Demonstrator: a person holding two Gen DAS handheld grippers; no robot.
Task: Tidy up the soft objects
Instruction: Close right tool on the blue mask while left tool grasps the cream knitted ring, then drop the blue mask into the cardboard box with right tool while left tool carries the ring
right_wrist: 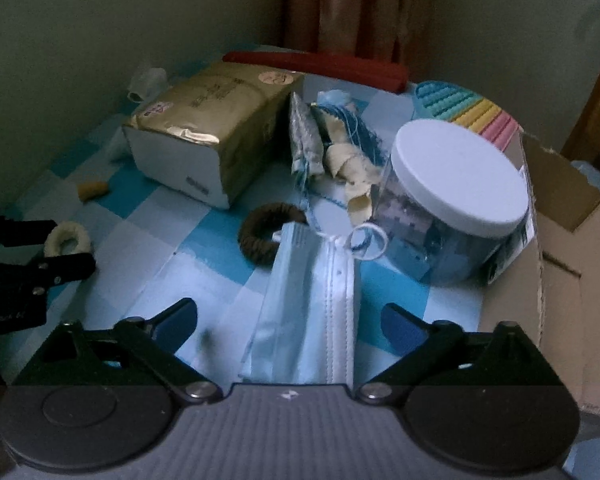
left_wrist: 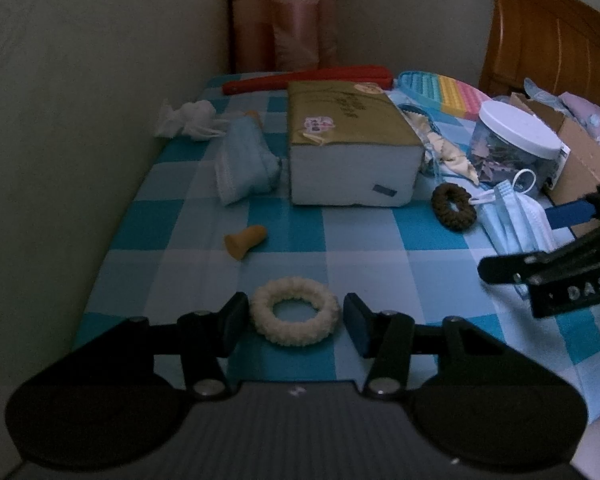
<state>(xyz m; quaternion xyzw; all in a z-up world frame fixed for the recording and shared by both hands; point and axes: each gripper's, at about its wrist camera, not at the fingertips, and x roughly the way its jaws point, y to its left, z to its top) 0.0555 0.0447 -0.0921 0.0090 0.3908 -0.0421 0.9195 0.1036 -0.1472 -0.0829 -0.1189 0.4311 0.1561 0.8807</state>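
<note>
A white knitted scrunchie (left_wrist: 294, 312) sits between the pads of my left gripper (left_wrist: 296, 320), which is shut on it just over the blue checked cloth (left_wrist: 364, 240); the right wrist view shows the same scrunchie (right_wrist: 67, 238) at its far left. A stack of light blue face masks (right_wrist: 312, 312) lies flat between the wide-apart fingers of my right gripper (right_wrist: 290, 320), and neither pad touches it, so that gripper is open. In the left wrist view the masks (left_wrist: 512, 216) lie at the right, under the right gripper (left_wrist: 540, 240). A brown scrunchie (right_wrist: 266, 236) rests beside the masks' far end.
A gold tissue pack (left_wrist: 348, 140) stands mid-table, with a blue cloth bundle (left_wrist: 244, 164), an orange foam cone (left_wrist: 246, 242) and crumpled white tissue (left_wrist: 188, 120) to its left. A white-lidded jar (right_wrist: 456, 196) and a cardboard box (right_wrist: 560, 280) crowd the right. A wall runs along the left.
</note>
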